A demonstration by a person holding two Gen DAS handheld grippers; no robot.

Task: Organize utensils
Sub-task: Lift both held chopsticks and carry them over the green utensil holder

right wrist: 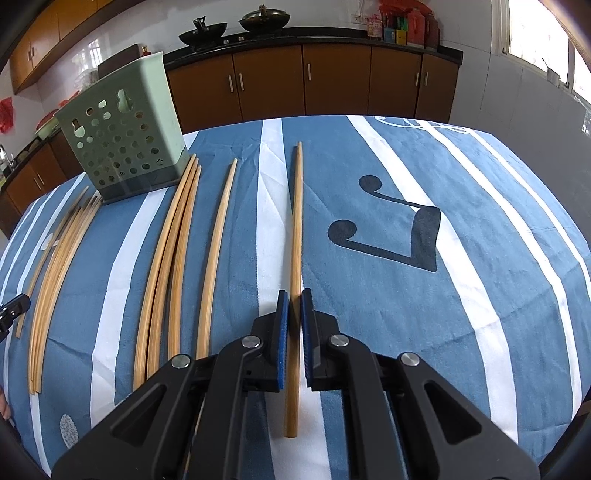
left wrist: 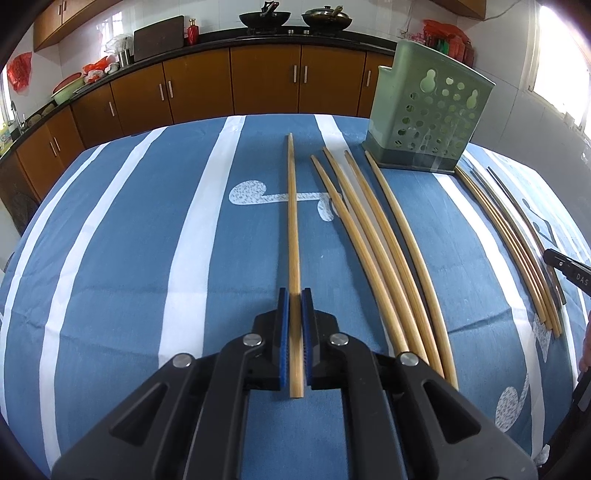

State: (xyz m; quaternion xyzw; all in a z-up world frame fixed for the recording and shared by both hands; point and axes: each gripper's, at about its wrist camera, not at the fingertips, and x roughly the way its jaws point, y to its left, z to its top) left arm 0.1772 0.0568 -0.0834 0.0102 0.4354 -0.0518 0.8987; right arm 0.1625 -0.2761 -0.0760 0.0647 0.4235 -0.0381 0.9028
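Observation:
Several bamboo chopsticks lie on a blue-and-white striped tablecloth [left wrist: 147, 229]. My left gripper [left wrist: 294, 295] straddles one chopstick [left wrist: 293, 221] that lies on the cloth; the blue pads sit close on both sides with a slight gap. My right gripper [right wrist: 294, 295] straddles another chopstick [right wrist: 296, 221] the same way, with small gaps showing. A green perforated utensil holder [left wrist: 428, 110] stands upright at the far side; it also shows in the right wrist view [right wrist: 125, 125]. Loose chopsticks [left wrist: 373, 240] lie between the two grippers.
A further bundle of chopsticks [left wrist: 517, 251] lies right of the holder, also seen in the right wrist view [right wrist: 177, 240]. More chopsticks [right wrist: 55, 266] lie at the left. Brown kitchen cabinets [left wrist: 258, 85] and a counter with woks [left wrist: 264, 16] stand beyond the table.

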